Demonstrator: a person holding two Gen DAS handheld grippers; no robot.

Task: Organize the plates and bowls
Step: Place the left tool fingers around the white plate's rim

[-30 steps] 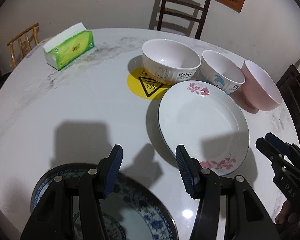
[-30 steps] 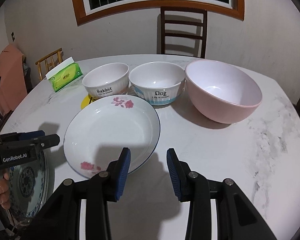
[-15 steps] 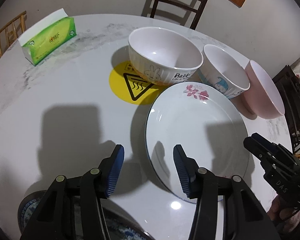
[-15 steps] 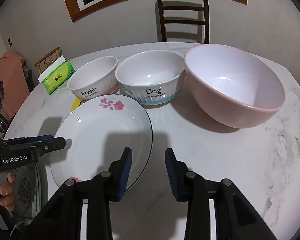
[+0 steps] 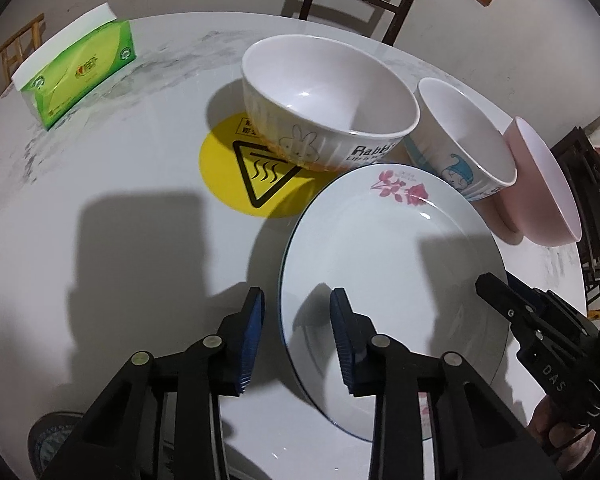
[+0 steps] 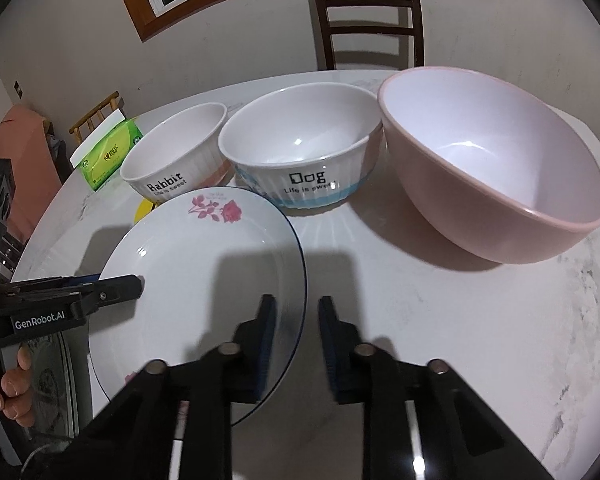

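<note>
A white plate with pink flowers (image 5: 392,276) (image 6: 204,268) lies on the marble table. My left gripper (image 5: 296,312) is open, its jaws either side of the plate's left rim. My right gripper (image 6: 298,320) is open, its jaws either side of the plate's right rim. Behind the plate stand a white "Rabbit" bowl (image 5: 328,100) (image 6: 176,160), a white "Dog" bowl (image 5: 460,136) (image 6: 300,144) and a large pink bowl (image 5: 540,188) (image 6: 488,176). A blue patterned plate (image 5: 48,440) (image 6: 48,392) lies at the near left edge.
A green tissue box (image 5: 76,68) (image 6: 108,152) sits at the far left. A yellow warning sticker (image 5: 256,176) lies under the Rabbit bowl. A dark wooden chair (image 6: 368,20) stands behind the table. The table edge is close on the right (image 6: 580,360).
Both grippers have moved forward and down to the flowered plate, each now straddling a rim. The blue plate has slid almost out of the left wrist view.
</note>
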